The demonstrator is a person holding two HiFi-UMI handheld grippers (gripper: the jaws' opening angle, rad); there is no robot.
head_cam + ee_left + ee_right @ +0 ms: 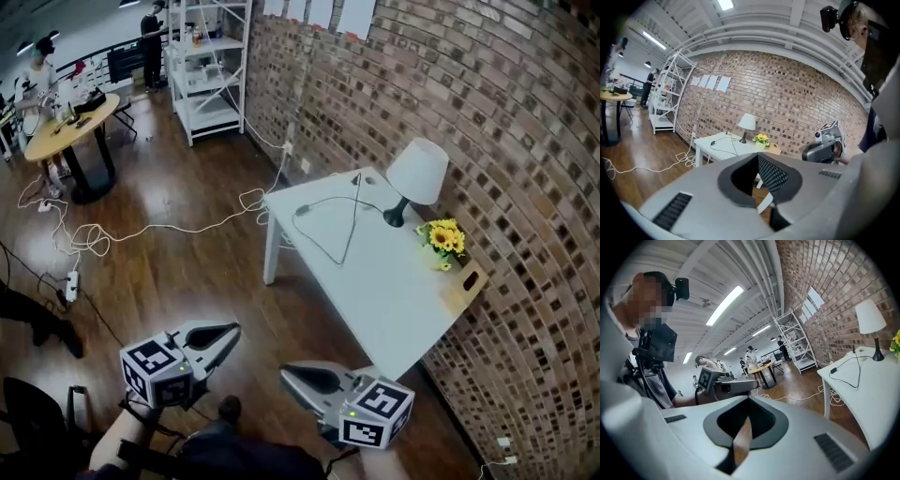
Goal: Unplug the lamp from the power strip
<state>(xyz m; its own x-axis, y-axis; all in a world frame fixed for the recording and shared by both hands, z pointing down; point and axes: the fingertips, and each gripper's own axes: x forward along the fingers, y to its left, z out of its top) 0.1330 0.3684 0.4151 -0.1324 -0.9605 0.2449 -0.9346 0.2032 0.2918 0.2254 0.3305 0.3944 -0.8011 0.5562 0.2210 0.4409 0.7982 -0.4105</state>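
Observation:
A white-shaded lamp (417, 173) (747, 123) (870, 317) stands on the white table (394, 291) by the brick wall. Its black cord (328, 246) loops across the tabletop, with a small black block (302, 212) (833, 371) on it. I cannot make out where the cord plugs in. Both grippers hang well short of the table, over the wooden floor. My left gripper (232, 330) (757, 157) is shut and holds nothing. The right gripper (287, 371) (749, 400) also has its jaws together and holds nothing.
Yellow flowers (443, 239) and a wooden block (466, 281) sit on the table near the wall. A white cable (141, 230) snakes over the floor to a power strip (70, 286). White shelving (211, 66) and a round table (70, 127) with people stand far off.

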